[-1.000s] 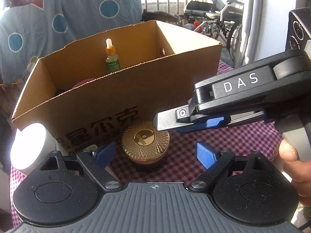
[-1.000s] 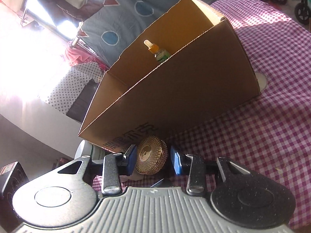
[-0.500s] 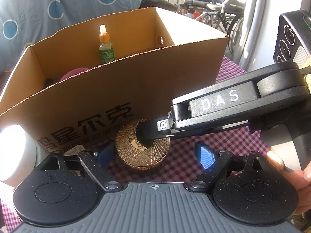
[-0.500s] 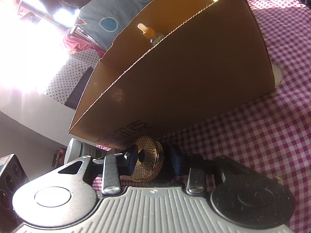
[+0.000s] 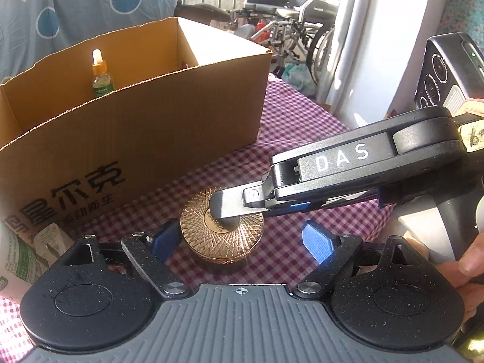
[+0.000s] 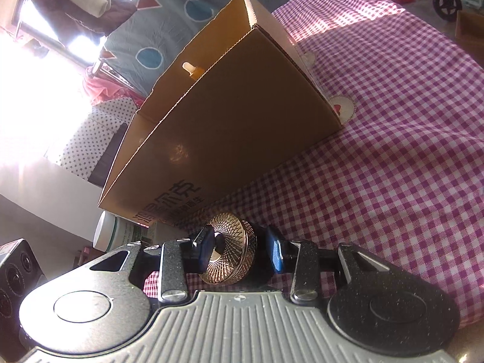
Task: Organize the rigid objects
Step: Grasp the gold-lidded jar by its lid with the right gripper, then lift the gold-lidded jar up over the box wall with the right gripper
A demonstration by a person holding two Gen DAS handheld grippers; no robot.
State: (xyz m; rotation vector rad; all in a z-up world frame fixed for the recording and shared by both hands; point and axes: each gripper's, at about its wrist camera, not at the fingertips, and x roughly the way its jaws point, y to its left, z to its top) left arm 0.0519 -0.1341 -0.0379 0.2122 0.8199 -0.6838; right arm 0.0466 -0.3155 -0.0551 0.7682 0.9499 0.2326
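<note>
Beside the matt corrugated cardboard box point(image 5: 145, 127), a glossy gold jar lid point(image 5: 222, 230) with fine engraved ridges lies on checked woven tablecloth point(image 6: 393, 166).

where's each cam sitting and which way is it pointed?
Left wrist: on the left gripper, low over the checked tablecloth, facing the cardboard box; shows its own open blue pads, the right gripper, a hand.
Right wrist: on the right gripper, rolled sideways, facing the box; shows its own fingers.
Shared: gold jar, box, dropper bottle, tablecloth.
</note>
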